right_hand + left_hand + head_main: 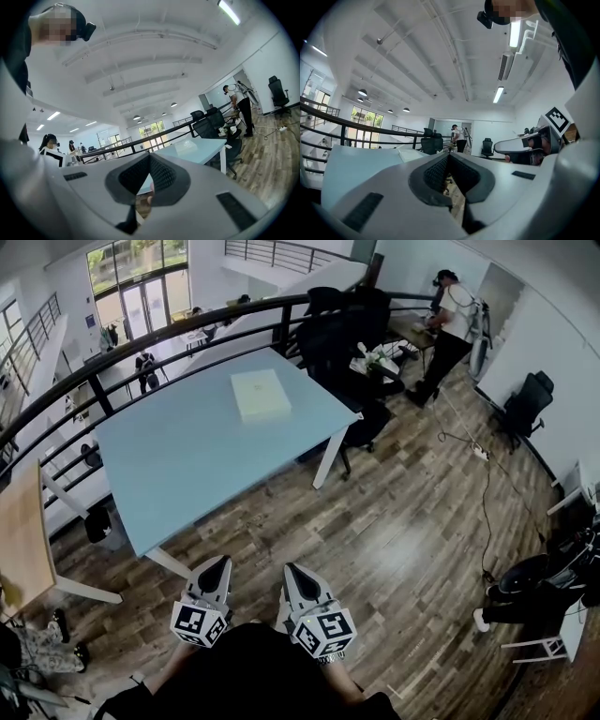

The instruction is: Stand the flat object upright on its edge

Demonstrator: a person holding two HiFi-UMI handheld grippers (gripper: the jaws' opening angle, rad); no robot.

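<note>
Left gripper (222, 563), right gripper (290, 570) closed, flat object (260, 394) on table (169, 460), chairs (339, 334) behind

Flat object (261, 395) lies on table (178, 465), toward its far side. Left gripper (218, 566) and right gripper (294, 573) sit side by side, well before the table's near edge. Railing (234, 315) runs behind the table, chairs (342, 334) at its right.

One pale-blue table (169, 465), one flat white box (261, 395), one wooden table (23, 531), and two grippers: left gripper (222, 562), right gripper (290, 569).
</note>
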